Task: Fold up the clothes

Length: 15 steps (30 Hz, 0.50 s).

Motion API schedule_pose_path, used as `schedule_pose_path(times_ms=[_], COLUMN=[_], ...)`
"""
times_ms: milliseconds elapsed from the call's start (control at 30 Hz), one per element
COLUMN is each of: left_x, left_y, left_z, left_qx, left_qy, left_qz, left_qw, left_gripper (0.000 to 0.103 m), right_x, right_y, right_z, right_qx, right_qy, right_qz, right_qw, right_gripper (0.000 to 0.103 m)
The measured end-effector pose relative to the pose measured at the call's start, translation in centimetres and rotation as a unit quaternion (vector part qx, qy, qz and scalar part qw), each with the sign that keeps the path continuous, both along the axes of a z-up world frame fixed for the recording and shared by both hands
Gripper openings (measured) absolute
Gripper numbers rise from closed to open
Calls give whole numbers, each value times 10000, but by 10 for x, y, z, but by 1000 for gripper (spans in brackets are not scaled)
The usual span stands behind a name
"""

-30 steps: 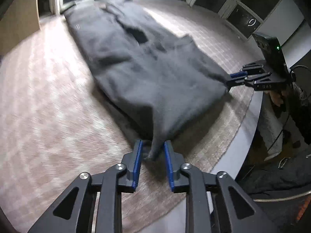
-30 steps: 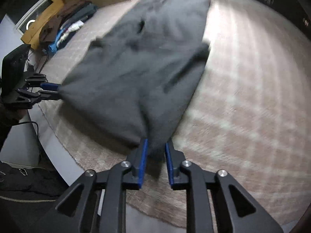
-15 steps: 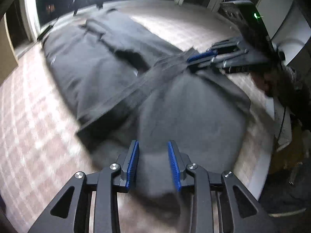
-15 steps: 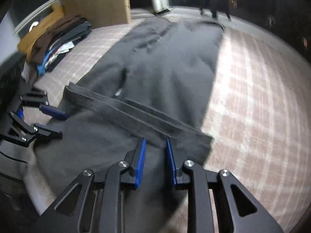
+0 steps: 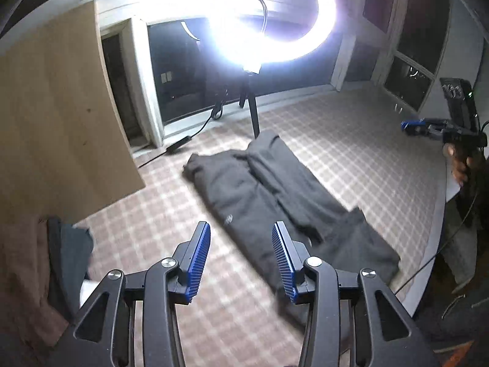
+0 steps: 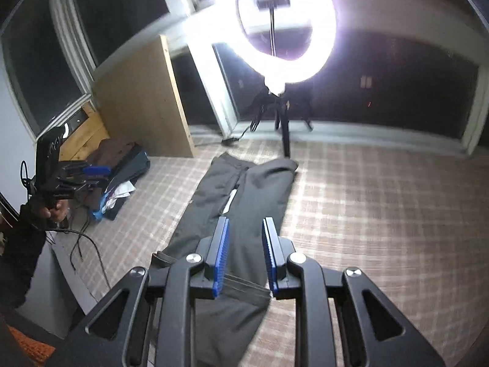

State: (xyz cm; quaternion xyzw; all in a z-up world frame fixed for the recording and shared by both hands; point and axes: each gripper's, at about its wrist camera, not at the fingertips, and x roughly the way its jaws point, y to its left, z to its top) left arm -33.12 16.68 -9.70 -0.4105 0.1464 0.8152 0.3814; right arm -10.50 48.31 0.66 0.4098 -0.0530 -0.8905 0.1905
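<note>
Left wrist view: left tool [image 5: 241, 252] opening, empty; right tool [image 6: 244, 252] parted, empty; trousers [image 5: 275, 202] logo illegible.

Grey trousers [image 5: 275, 202] lie on the checked tablecloth [image 5: 351, 140].

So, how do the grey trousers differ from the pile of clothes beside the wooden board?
The grey trousers lie stretched out flat along the middle of the checked surface; the pile of clothes is a loose heap at its edge, by the wooden board. The trousers are one garment of one colour; the pile mixes brown, dark blue and white pieces. Both rest on the same checked surface.
</note>
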Motion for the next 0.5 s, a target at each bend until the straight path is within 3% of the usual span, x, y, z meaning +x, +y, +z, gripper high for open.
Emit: schedule_pose_path(times_ms=[33,133,300,500], left_x=[-3,-15,-40,-91], left_y=[10,51,105,146], left_z=[-3,-17,-44,-81], left_qx=[-21,-10,-123,-170], left_qy=[-14,-126,-267,-618], left_qz=[-62,-389,-743,-811], left_qw=[10000,9992,9968,9946], left_gripper=[40,40,40,40], right_x=[-12,-50,-131,-193], right_y=[-3,-10,-6,-1], right_z=[-11,-52,-129,-180], right_qx=[86,365,-133,-401], right_qy=[-55,-258,-803,-1096], right_qz=[-23,-142,-322,-549], right_qw=[9999,9989,9962,9916], right_gripper=[23,43,44,44])
